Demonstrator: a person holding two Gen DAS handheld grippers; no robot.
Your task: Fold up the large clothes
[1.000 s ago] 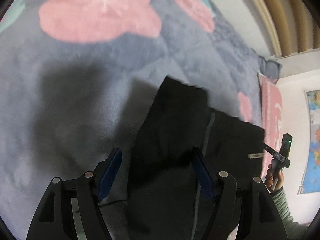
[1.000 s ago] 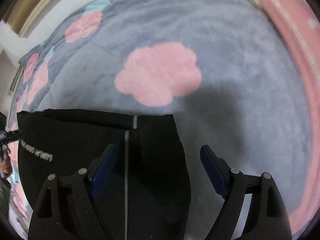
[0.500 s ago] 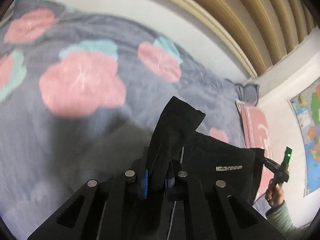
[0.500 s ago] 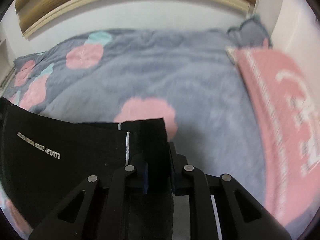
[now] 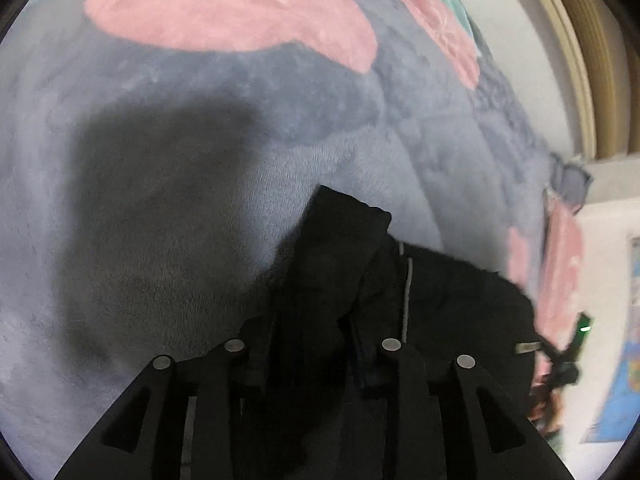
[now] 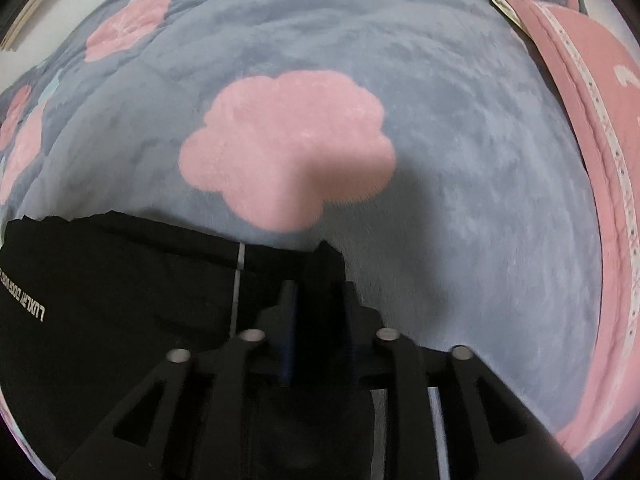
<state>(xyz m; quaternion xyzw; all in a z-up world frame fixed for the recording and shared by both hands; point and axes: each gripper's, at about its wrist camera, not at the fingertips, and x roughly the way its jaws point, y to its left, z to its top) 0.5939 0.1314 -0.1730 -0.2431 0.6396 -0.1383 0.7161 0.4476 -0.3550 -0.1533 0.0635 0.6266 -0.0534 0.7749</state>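
Now we have both tools clenched on the black garment (image 5: 460, 300): our left tool (image 5: 310, 344) pinches one bunched corner, our right tool (image 6: 318, 304) the other (white lettering shows), over the grey blanket (image 6: 460, 140) with pink flowers on the bed.

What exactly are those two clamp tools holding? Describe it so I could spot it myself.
A grey-blue fleece blanket with pink flower shapes covers the bed. On its near part lies a black garment, pinched at two corners by the left gripper and right gripper. It is the only black cloth, with a thin pale stripe and small white lettering.
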